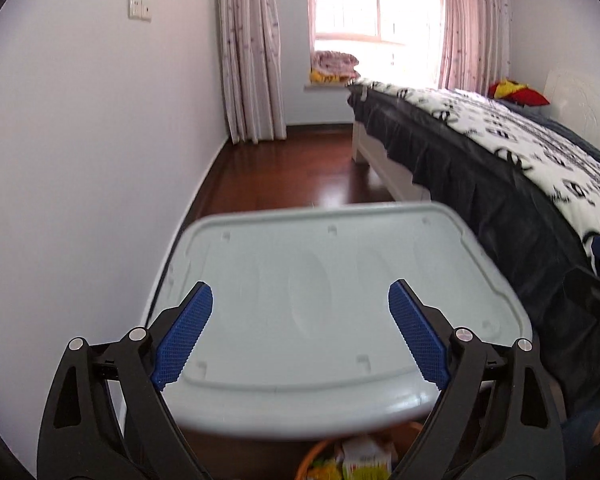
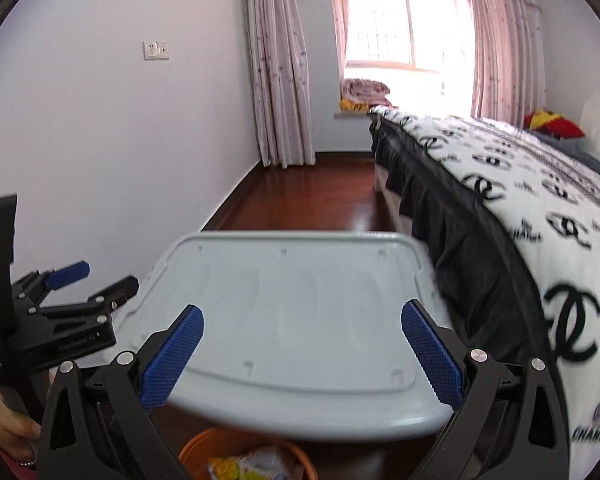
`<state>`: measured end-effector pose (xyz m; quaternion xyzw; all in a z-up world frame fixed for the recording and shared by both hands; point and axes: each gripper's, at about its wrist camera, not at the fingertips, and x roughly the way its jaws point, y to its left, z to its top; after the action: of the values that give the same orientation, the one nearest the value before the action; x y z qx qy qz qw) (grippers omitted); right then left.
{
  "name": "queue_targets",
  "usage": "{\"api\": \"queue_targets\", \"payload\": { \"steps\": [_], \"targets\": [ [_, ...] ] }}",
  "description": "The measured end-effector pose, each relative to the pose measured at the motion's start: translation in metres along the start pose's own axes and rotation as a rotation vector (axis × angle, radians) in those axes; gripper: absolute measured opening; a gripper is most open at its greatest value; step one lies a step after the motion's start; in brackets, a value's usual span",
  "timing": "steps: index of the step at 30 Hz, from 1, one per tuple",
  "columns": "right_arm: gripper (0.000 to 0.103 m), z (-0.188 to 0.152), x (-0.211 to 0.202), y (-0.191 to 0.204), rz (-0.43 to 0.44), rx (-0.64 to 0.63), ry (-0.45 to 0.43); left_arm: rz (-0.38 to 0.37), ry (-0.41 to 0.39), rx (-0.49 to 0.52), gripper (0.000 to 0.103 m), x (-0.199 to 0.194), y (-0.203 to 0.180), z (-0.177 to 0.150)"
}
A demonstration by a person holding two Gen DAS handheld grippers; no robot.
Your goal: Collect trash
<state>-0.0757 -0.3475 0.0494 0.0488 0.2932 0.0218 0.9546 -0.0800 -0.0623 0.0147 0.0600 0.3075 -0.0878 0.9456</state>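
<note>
An orange bin (image 2: 288, 454) with several crumpled wrappers (image 2: 256, 465) inside sits on the floor at the bottom edge, in front of a pale grey plastic lid (image 2: 300, 320). It also shows in the left wrist view (image 1: 312, 456), holding packaging (image 1: 366, 462). My left gripper (image 1: 300, 300) is open and empty above the grey lid (image 1: 320, 280). My right gripper (image 2: 302, 320) is open and empty above the same lid. The left gripper also shows in the right wrist view (image 2: 96, 276), at the left, open.
A bed (image 2: 520, 208) with a black-and-white logo blanket runs along the right. A white wall (image 1: 80, 140) is on the left. Dark wood floor (image 1: 292, 168) leads to curtains and a window (image 1: 364, 4) with folded blankets on the sill.
</note>
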Motion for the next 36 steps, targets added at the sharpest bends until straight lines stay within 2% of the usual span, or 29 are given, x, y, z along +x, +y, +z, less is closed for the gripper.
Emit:
{"api": "queue_targets", "payload": {
  "steps": [7,14,18,36],
  "targets": [
    [0.098,0.014,0.014,-0.008,-0.036,-0.011,-0.042,0.011,-0.051,-0.016,0.087,0.017,-0.003,0.022],
    [0.098,0.012,0.029,-0.011,-0.047,-0.016,-0.038,0.023,-0.044,-0.04,0.087,0.024,0.004,0.021],
    [0.098,0.011,0.033,-0.01,-0.023,-0.007,-0.028,0.028,-0.041,-0.051,0.087,0.026,0.007,0.02],
    [0.098,0.01,0.033,-0.005,-0.018,-0.015,-0.025,0.021,-0.021,-0.079,0.087,0.025,0.015,0.016]
  ]
}}
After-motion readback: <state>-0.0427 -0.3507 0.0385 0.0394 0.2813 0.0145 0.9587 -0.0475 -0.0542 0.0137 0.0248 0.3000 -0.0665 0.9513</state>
